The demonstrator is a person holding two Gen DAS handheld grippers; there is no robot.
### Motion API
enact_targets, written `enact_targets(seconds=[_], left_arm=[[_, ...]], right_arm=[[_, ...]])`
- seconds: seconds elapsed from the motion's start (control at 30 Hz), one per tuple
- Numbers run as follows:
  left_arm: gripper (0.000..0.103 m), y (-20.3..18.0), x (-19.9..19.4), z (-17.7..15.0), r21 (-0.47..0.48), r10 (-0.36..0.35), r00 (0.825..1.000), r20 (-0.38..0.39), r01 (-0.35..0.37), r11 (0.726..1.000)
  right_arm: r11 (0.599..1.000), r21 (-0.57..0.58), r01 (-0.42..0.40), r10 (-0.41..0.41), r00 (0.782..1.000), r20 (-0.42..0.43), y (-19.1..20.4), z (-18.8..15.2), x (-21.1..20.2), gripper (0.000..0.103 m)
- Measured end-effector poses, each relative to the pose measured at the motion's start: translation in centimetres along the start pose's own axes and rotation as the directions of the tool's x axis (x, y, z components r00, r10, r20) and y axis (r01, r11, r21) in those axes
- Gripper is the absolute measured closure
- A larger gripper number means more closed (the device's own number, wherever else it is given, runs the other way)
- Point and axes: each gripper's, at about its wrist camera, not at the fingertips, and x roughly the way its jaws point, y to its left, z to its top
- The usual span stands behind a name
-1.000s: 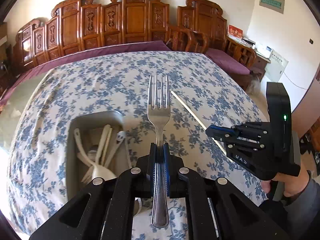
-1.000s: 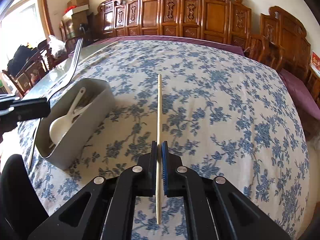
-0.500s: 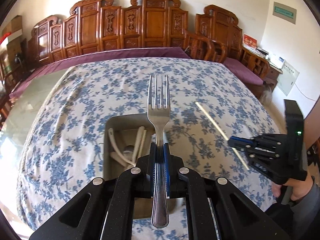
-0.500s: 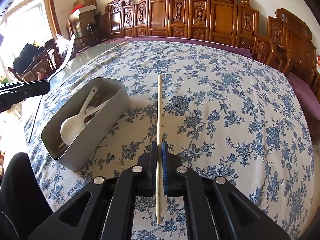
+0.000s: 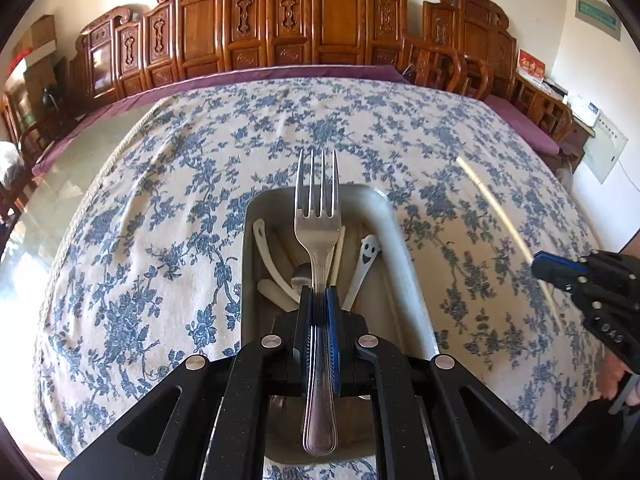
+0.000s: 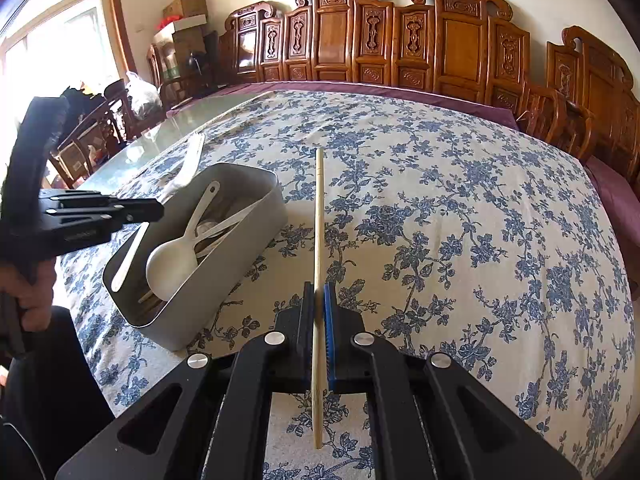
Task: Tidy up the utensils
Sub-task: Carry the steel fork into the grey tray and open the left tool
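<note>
My left gripper is shut on a metal fork, tines forward, held directly above the grey utensil bin. The bin holds white plastic spoons and other utensils. My right gripper is shut on a wooden chopstick, held above the tablecloth just right of the bin. The right gripper also shows at the right edge of the left wrist view, its chopstick blurred. The left gripper shows at the left of the right wrist view, over the bin.
A blue floral tablecloth covers the large table. Carved wooden chairs line the far side. Bare glass tabletop lies at the left, with boxes and chairs beyond.
My left gripper has moved left with the fork until it is over the bin. My right gripper with the chopstick has come a little closer to the bin.
</note>
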Motion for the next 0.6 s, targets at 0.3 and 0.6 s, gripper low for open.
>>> enact_targets(seconds=[0.3, 0.6], left_arm=[[0.097, 0.6, 3.0, -0.6, -0.021, 0.008, 0.998, -0.058, -0.009, 1.000], [0.097, 0.1, 3.6, -0.3, 0.002, 0.020, 0.995, -0.094, -0.020, 1.000]], right_arm=[[1.000, 0.003, -0.011, 0.011, 1.000, 0.006, 0.1, 0.1, -0.1, 0.097], [1.000, -0.005, -0.023, 0.023, 1.000, 0.002, 0.8, 0.2, 0.2, 0.097]])
